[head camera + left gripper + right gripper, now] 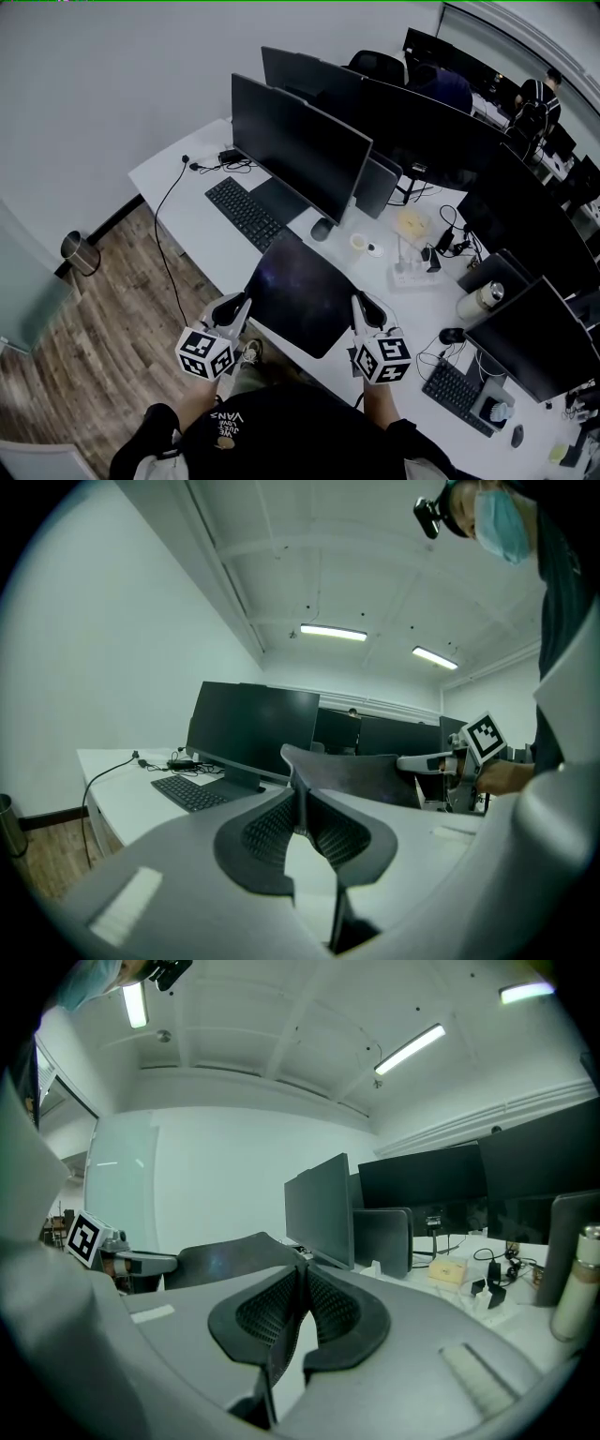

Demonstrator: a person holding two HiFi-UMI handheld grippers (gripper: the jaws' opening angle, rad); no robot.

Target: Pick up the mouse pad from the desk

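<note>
The dark mouse pad (300, 295) is held between the two grippers, over the front edge of the white desk (178, 183) and apparently lifted off it. My left gripper (247, 300) is shut on the pad's left edge. My right gripper (357, 302) is shut on its right edge. In the left gripper view the pad's thin edge (300, 789) runs between the closed pads of the left gripper (302, 803), and the right gripper (441, 761) shows across the pad. In the right gripper view the pad (225, 1260) sits clamped in the right gripper (302, 1283).
Behind the pad stand a large monitor (295, 145), a black keyboard (242, 213) and a mouse (322, 229). To the right are a tape roll (360, 242), cables and a metal bottle (478, 302). A bin (80, 251) stands on the wood floor at the left.
</note>
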